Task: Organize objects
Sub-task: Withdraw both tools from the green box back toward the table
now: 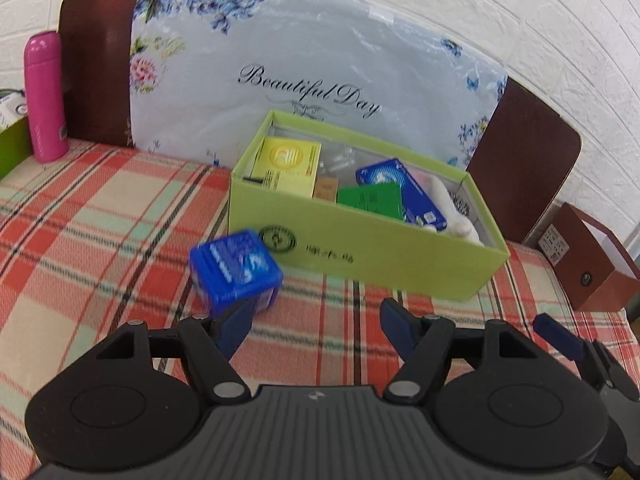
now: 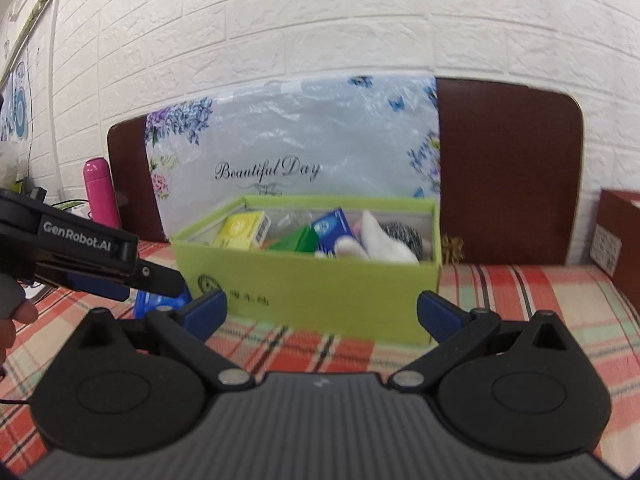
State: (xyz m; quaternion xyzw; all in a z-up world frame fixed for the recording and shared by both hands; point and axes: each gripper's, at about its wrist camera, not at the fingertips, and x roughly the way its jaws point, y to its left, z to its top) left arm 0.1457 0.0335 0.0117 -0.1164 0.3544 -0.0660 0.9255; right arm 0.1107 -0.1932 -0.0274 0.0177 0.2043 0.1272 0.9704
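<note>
the small blue box [image 1: 234,270] sits on the plaid bedcover [image 1: 100,220], just beside the front left corner of the green box [image 1: 360,256], tilted with one corner toward the camera. the left gripper [image 1: 314,326] is near it with its jaws apart and nothing between them; its left fingertip overlaps the blue box's near edge in the view, but i can't tell whether it touches. the right gripper [image 2: 322,314] is also spread wide and empty, facing the green box's front wall. judging by its look, the blue box is a light cardboard or thin plastic carton, fairly stiff but easy to crush if squeezed hard, with a glossy face that may slip; the best hold seems to be across two opposite flat sides, near the middle, rather than on a corner. the soft bedcover gives little support, so pressing down could tip it. the green box already holds a yellow carton [image 1: 290,164], a green carton [image 1: 370,198], another blue carton [image 1: 400,190] and something white [image 1: 456,216]. readable writing: "beautiful day" on the flowered plastic bag [image 1: 312,64] behind, and "genrobot.ai" on the left gripper's side in the right wrist view. the green box has a round emblem and characters too blurred to read. a pink bottle [image 1: 44,96] stands well apart at the left.
</note>
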